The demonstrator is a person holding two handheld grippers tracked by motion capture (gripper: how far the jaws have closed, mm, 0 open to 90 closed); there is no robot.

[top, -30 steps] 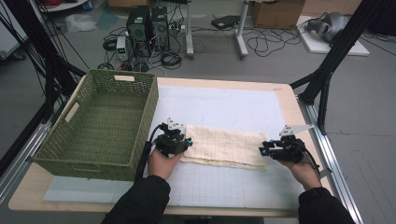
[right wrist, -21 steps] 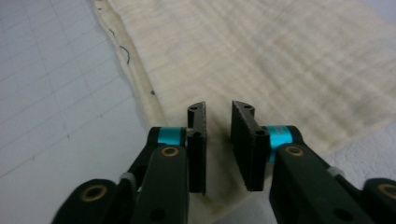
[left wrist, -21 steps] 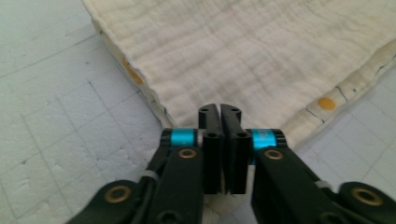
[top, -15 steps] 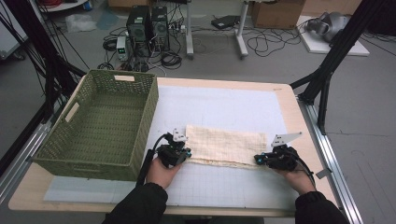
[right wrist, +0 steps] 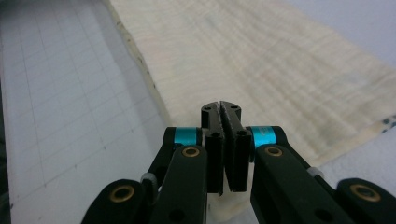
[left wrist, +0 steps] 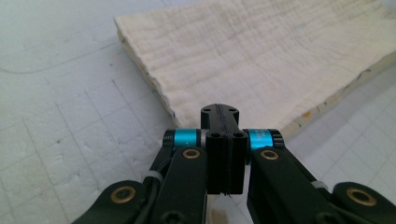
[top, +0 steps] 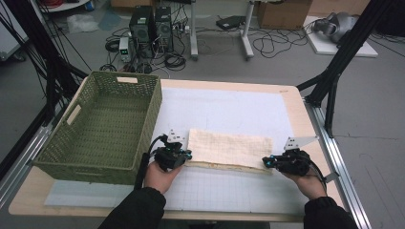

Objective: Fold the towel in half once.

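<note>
On the table (top: 291,102) lies a white gridded mat (top: 229,109), and everything I work with sits on it or beside it. At the left end stands the green basket (top: 102,126), its near right corner just beside my left hand. Right of the basket, the folded cream cloth (top: 229,149) lies flat across the mat's near half, long side running left to right.

I have one end of the cloth at each hand. My left gripper (top: 184,155) is at the cloth's left near corner; in the left gripper view its jaws have just been closing and now stand pressed together, with a bit of cloth (left wrist: 261,60) showing under them, though I cannot tell if any is pinched. My right gripper (top: 266,162) is at the right near corner; its jaws have likewise just closed to a thin slit, tips over the cloth's (right wrist: 261,65) edge, cream fabric beneath them.
</note>
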